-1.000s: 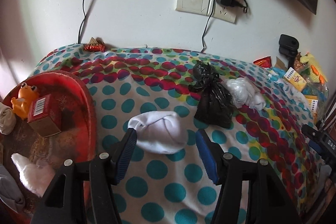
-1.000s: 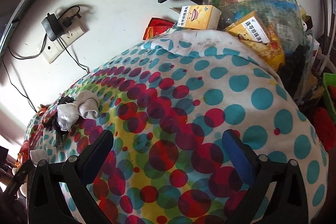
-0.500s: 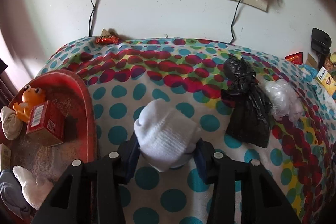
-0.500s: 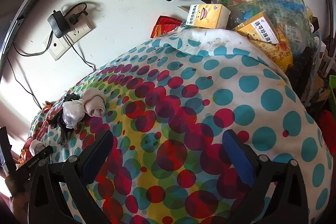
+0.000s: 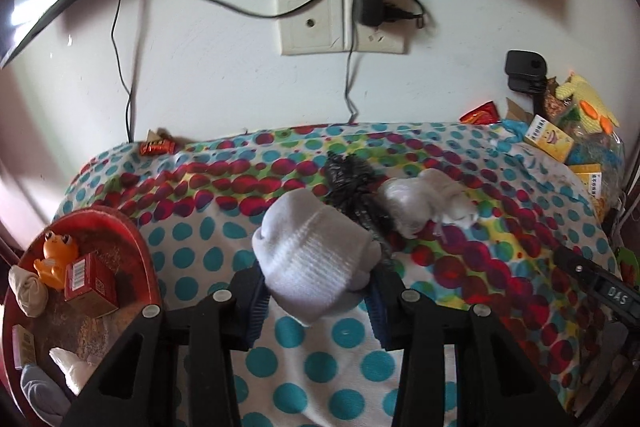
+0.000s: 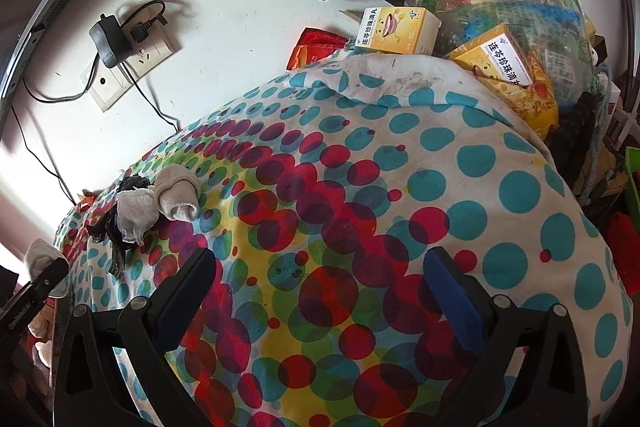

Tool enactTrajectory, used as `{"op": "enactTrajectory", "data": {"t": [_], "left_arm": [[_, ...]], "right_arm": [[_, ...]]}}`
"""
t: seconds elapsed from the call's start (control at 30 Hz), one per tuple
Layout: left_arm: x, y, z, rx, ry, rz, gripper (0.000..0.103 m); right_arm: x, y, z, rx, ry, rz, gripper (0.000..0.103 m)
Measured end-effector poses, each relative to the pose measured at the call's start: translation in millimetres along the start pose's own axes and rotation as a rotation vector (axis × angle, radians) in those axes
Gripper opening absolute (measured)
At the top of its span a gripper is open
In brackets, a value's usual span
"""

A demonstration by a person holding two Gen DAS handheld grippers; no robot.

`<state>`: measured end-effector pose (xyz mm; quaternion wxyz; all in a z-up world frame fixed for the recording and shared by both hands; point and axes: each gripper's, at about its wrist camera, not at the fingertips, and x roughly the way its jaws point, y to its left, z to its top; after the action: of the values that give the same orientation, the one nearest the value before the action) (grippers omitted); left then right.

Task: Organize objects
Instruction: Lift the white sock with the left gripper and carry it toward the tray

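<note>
while the left gripper (image 5: 316, 291) clamps a rolled white sock (image 5: 314, 259) above the polka-dot table (image 5: 320, 359), the right gripper (image 6: 320, 295) hangs wide with nothing between its fingers. behind the sock lie a black bag (image 5: 352, 191) and a clear plastic bundle (image 5: 408, 205); a red tray (image 5: 140, 259) sits left.

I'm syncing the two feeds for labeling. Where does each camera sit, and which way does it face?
Left wrist: behind the left gripper, facing the wall socket; jaws clamp a white rolled sock, red tray at left.
Right wrist: behind the right gripper, facing the dotted cloth and yellow boxes; jaws open, empty.
Shared: socket, black bag.
</note>
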<state>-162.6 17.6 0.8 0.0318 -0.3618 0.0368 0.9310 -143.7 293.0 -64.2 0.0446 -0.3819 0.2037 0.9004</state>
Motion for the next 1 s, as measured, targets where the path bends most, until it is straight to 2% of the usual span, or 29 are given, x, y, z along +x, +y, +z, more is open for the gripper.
{"op": "enactTrajectory", "data": {"t": [0.37, 0.6, 1.0], "left_arm": [[-51, -16, 20, 0.032, -0.064, 0.022, 0.042], [-69, -6, 29, 0.036, -0.093, 0.038, 0.042], [-78, 31, 26, -0.005, -0.085, 0.084, 0.042]], "right_arm": [[3, 3, -1, -0.024, 0.010, -0.032, 0.103], [2, 3, -1, -0.028, 0.012, -0.038, 0.103], [2, 3, -1, -0.030, 0.013, -0.039, 0.103]]}}
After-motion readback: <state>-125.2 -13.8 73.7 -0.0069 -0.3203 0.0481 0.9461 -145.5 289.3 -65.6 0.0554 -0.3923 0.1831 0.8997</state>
